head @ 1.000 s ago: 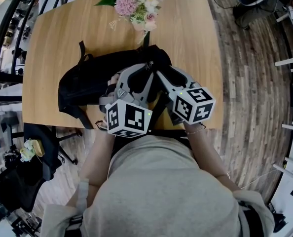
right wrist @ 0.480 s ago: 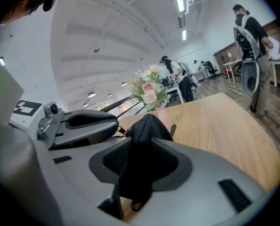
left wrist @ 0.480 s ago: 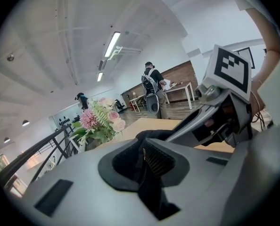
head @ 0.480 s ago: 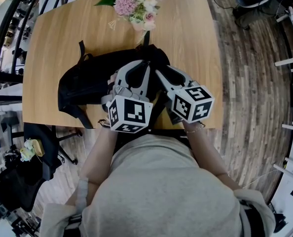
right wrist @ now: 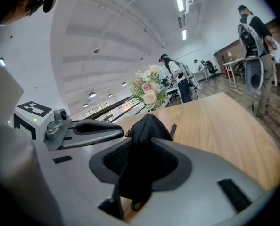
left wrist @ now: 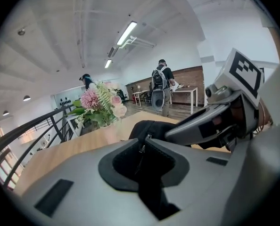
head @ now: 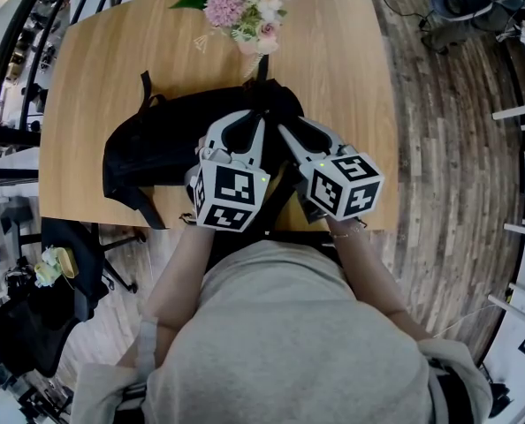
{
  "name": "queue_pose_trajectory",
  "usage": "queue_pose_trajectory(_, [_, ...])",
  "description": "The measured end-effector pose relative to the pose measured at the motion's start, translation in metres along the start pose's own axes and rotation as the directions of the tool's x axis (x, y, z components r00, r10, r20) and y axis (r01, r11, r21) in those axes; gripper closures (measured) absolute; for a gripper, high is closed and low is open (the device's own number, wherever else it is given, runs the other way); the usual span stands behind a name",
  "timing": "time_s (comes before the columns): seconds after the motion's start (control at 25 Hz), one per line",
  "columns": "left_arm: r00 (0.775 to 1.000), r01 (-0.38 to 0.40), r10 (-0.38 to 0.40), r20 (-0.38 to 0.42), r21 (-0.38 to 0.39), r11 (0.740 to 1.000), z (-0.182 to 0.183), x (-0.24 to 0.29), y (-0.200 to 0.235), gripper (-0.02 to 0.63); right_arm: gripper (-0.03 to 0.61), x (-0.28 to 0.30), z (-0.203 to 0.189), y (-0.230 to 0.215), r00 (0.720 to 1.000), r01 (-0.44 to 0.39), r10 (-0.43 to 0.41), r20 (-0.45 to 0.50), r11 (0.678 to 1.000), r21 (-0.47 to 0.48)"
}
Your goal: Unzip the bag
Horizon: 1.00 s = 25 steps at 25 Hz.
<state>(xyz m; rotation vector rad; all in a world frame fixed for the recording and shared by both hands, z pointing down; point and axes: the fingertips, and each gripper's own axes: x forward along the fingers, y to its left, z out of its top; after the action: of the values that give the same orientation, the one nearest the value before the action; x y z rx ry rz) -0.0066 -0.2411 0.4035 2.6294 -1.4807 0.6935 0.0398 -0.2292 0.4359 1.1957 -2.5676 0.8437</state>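
A black backpack (head: 156, 144) lies on the wooden table (head: 333, 60) near its front edge. My left gripper (head: 261, 113) reaches onto the bag's top right end. In the left gripper view its jaws (left wrist: 145, 138) stand close together at the metal zipper pull (left wrist: 141, 148), which sits between the tips. My right gripper (head: 278, 126) comes in from the right, beside the left one. Its jaws have just been closing and now pinch a raised fold of the bag's black fabric (right wrist: 148, 124). The zipper line itself is mostly hidden under both grippers.
A vase of pink and white flowers (head: 249, 7) stands at the table's far edge, just beyond the bag. A black office chair (head: 72, 254) sits off the table's left front corner. People (left wrist: 161, 84) stand far off in the room.
The left gripper has rolled, its marker cube turning, and slid slightly right toward the right gripper. The right gripper has stayed put on the bag's fabric.
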Motion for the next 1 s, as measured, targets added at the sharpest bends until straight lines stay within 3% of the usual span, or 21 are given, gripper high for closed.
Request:
queue_pose_trajectory(0.64, [0.999, 0.033, -0.026, 0.042, -0.161, 0.986, 0.009, -0.017, 0.001, 0.568, 0.476, -0.002, -0.001, -0.001, 1.000, -0.007, 0.007, 0.000, 1.000, -0.006])
queue_pose_trajectory(1.0, [0.998, 0.039, -0.021, 0.063, -0.286, 0.957, 0.004, -0.028, -0.004, 0.568, 0.474, -0.006, 0.005, 0.002, 1.000, -0.016, 0.016, 0.005, 1.000, -0.021])
